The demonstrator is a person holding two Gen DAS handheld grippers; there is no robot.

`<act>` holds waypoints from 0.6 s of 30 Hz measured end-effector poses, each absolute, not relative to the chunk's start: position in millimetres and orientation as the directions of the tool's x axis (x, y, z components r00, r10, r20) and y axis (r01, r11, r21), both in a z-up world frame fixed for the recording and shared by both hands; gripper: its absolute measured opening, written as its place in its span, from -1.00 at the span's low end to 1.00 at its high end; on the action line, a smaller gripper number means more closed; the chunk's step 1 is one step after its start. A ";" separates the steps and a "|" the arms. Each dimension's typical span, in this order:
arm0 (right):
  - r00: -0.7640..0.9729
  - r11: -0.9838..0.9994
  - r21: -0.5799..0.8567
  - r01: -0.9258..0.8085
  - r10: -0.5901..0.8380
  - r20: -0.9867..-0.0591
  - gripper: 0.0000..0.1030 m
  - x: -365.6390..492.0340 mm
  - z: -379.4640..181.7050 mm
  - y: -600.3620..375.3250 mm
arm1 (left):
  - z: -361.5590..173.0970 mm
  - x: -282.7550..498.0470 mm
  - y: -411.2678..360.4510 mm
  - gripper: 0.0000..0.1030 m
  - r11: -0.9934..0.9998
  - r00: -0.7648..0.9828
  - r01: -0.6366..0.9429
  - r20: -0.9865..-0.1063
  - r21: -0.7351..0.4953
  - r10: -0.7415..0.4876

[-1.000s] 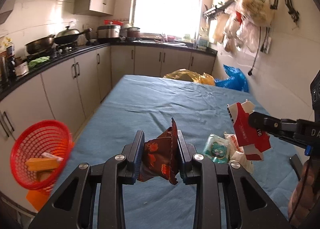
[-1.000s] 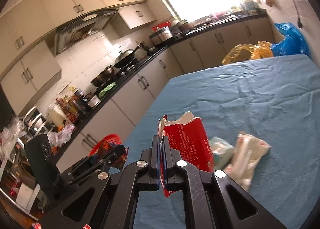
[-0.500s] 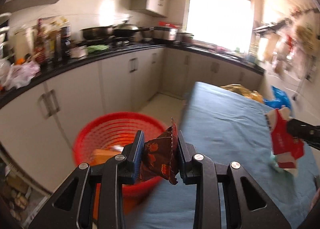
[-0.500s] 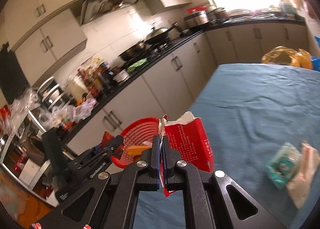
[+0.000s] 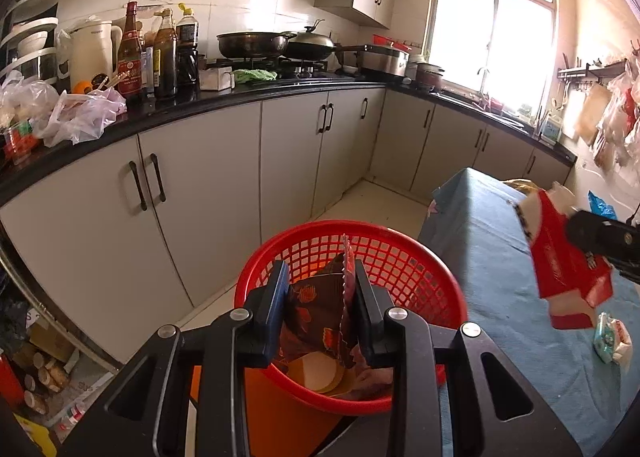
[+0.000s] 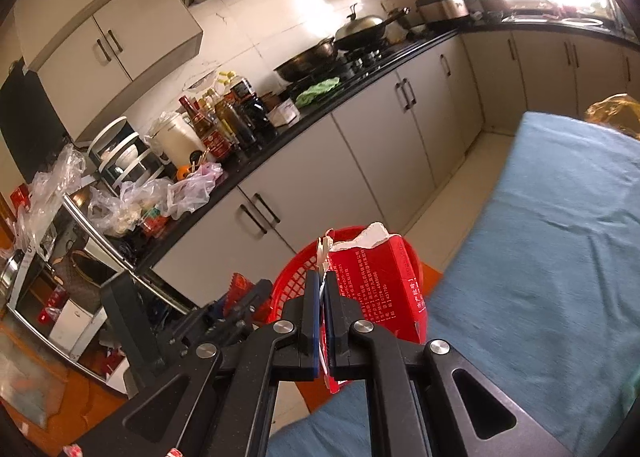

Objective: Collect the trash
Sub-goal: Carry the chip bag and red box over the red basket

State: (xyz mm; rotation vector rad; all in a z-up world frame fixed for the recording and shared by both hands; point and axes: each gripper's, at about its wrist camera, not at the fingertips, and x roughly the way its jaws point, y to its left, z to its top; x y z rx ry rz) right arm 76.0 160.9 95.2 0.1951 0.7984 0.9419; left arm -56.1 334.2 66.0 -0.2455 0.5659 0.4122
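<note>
Pinching a brown snack wrapper (image 5: 320, 313), the left tongs (image 5: 320, 309) hang over the red mesh basket (image 5: 420, 257); spreading them here should drop it cleanly inside. The right tongs (image 6: 322, 309) clamp a torn red carton (image 6: 380, 285) near the table (image 6: 560, 257) edge, and should swing over the rim before letting go.

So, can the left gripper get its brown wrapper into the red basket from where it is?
Probably yes. The left gripper holds the brown wrapper right above the open red basket, with nothing between them.
</note>
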 end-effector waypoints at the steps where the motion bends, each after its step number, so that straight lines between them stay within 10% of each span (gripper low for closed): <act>1: 0.328 0.593 0.480 -0.647 0.785 -0.526 -0.94 77.6 94.6 162.3 | 64.4 -53.8 334.0 -0.43 0.891 0.763 -0.442 -0.567 -0.105 0.311; 18: 0.279 0.566 0.536 -0.626 0.805 -0.524 -0.93 106.3 79.4 195.8 | 49.3 -34.3 330.0 -0.43 0.899 0.745 -0.436 -0.579 -0.049 0.330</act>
